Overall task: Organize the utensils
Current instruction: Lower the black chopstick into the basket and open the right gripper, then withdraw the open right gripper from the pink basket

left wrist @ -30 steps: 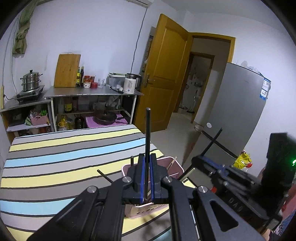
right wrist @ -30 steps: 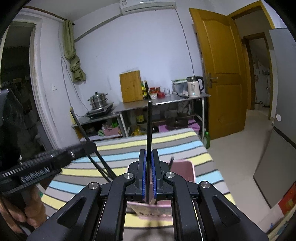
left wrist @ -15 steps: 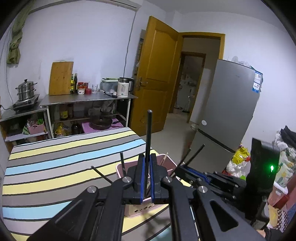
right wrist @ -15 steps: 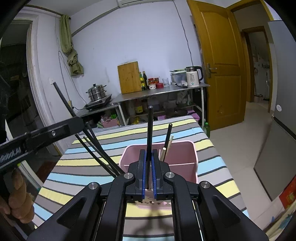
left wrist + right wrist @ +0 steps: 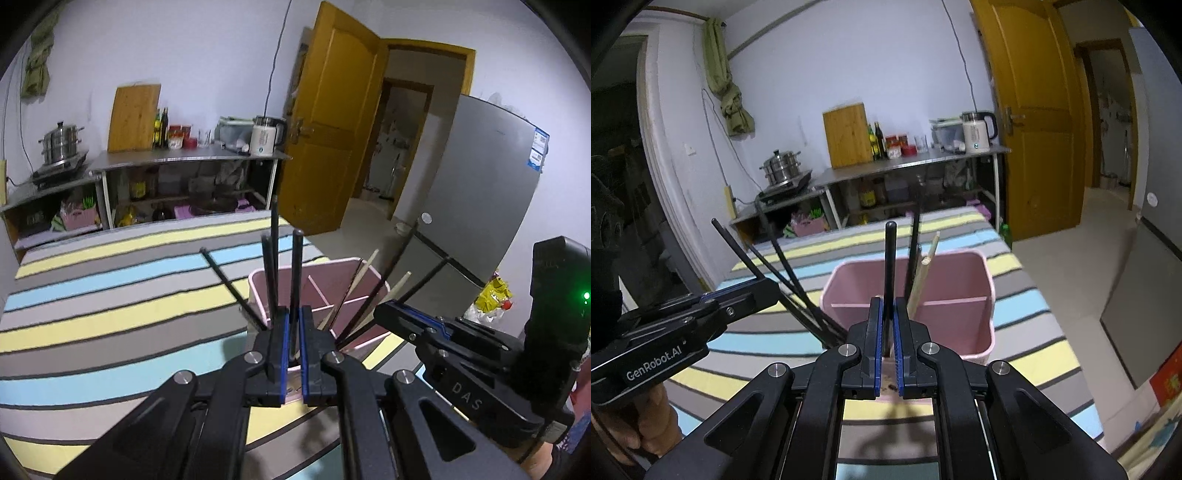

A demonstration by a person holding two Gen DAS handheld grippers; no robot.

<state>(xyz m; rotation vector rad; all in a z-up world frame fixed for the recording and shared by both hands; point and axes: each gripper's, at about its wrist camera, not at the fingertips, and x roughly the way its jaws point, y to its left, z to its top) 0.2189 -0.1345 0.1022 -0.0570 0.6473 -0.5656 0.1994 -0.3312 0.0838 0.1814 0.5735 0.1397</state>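
A pink divided utensil bin (image 5: 334, 266) (image 5: 986, 291) stands on the striped tablecloth near the table's right edge. Several black and wooden chopsticks (image 5: 364, 271) (image 5: 925, 273) lean inside it. My left gripper (image 5: 291, 328) is shut on a black chopstick (image 5: 295, 273) at the bin's near rim; it also shows in the right wrist view (image 5: 764, 291). My right gripper (image 5: 888, 317) is shut on a black chopstick (image 5: 889, 266) just above the bin's near wall; it also shows in the left wrist view (image 5: 402, 317).
The striped tablecloth (image 5: 110, 295) covers the table. Behind it stand a metal shelf (image 5: 192, 158) with a kettle (image 5: 264, 134), cutting board and bottles, and a steamer pot (image 5: 61, 142). An orange door (image 5: 332, 129) and grey fridge (image 5: 480, 192) are to the right.
Both grippers have come down and closer to the pink bin with their chopsticks. The bin looks larger in both views, and the two grippers have drawn nearer each other.
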